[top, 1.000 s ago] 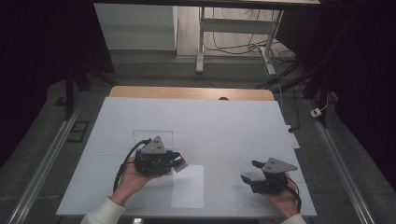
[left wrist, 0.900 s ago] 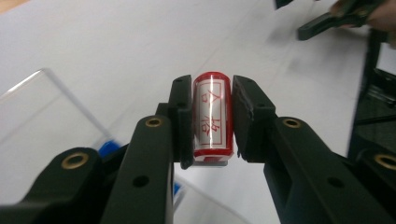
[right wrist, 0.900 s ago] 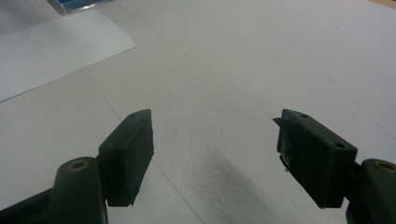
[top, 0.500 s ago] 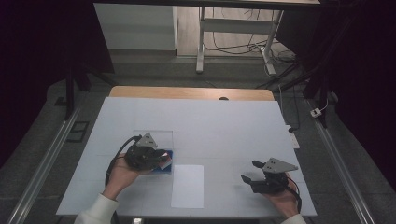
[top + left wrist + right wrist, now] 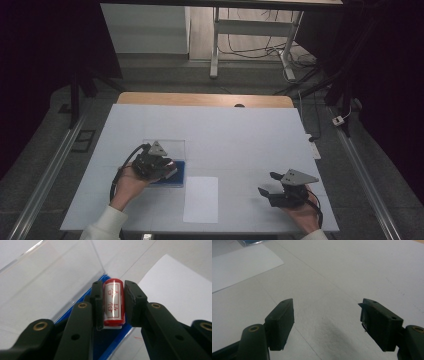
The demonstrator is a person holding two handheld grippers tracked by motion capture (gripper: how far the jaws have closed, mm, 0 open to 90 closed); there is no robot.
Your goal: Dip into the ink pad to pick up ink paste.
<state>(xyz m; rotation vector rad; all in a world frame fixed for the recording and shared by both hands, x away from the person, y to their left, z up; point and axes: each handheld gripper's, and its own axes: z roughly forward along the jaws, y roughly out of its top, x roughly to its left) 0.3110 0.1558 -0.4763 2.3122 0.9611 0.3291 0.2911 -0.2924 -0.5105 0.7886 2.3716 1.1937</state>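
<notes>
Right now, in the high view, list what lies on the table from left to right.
Left gripper holding the stamp over the blue ink pad → white paper sheet → right gripper, jaws open.

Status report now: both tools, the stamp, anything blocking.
Left tool shut on the red stamp, over the blue ink pad. Right tool open, nothing between its jaws, above the table. White paper beside the pad, nothing blocking.
</notes>
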